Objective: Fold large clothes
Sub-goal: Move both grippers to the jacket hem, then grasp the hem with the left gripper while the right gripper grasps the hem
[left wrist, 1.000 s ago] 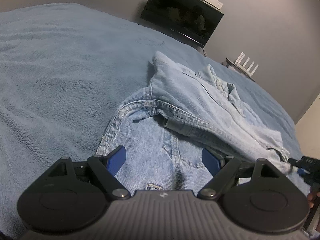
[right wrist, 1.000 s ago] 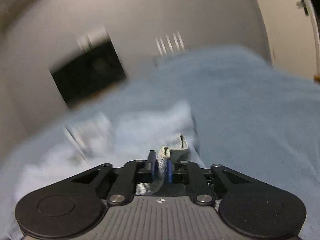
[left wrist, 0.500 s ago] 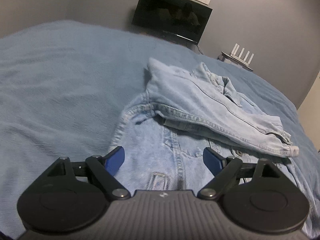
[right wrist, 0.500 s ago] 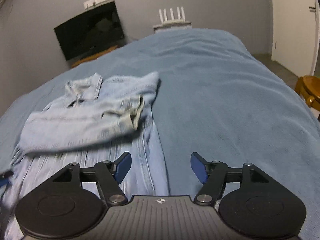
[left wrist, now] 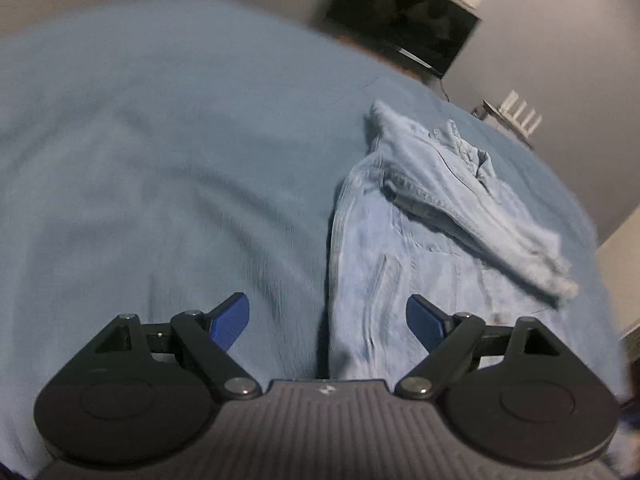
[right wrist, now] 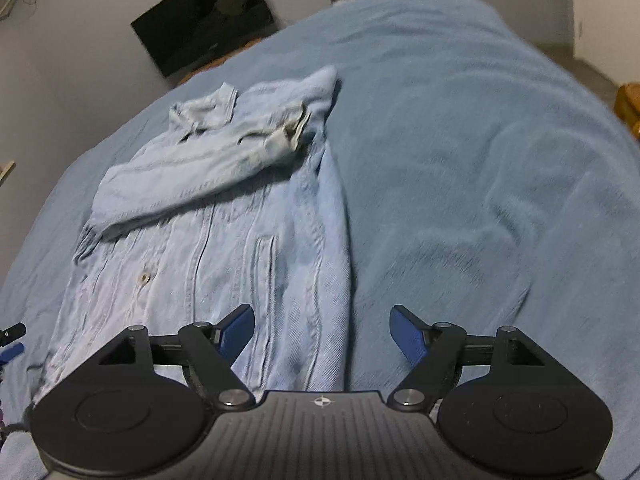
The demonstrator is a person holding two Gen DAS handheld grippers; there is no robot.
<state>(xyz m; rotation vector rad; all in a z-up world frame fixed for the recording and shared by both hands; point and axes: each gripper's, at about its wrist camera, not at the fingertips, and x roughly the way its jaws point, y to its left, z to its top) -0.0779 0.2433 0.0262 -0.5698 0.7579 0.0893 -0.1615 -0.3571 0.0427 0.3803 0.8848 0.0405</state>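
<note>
Blue bedspread (right wrist: 480, 160) fills both views, rumpled in soft ridges. Wide bare stretch lies ahead and to the right of the right gripper (right wrist: 322, 330), running out to the far rounded edge of the bed. In the left wrist view a similar bare stretch spreads ahead and to the left of the left gripper (left wrist: 328, 318).

Denim jacket (right wrist: 224, 216) lies flat on the bedspread, collar at the far end, hem nearest the grippers. One sleeve (right wrist: 192, 178) is folded across the chest, cuff resting near the jacket's right side edge. That side edge runs straight ahead between the right gripper's fingers, left of centre. In the left wrist view the jacket's (left wrist: 420, 248) opposite side edge runs ahead between the left gripper's fingers; the body lies ahead and to the right.

Dark TV screen (right wrist: 204, 38) stands against the grey wall beyond the bed's far edge, ahead-left of the right gripper.

Both grippers: jaws spread wide, nothing held, blue pads clear of the cloth. Left view motion-blurred.
</note>
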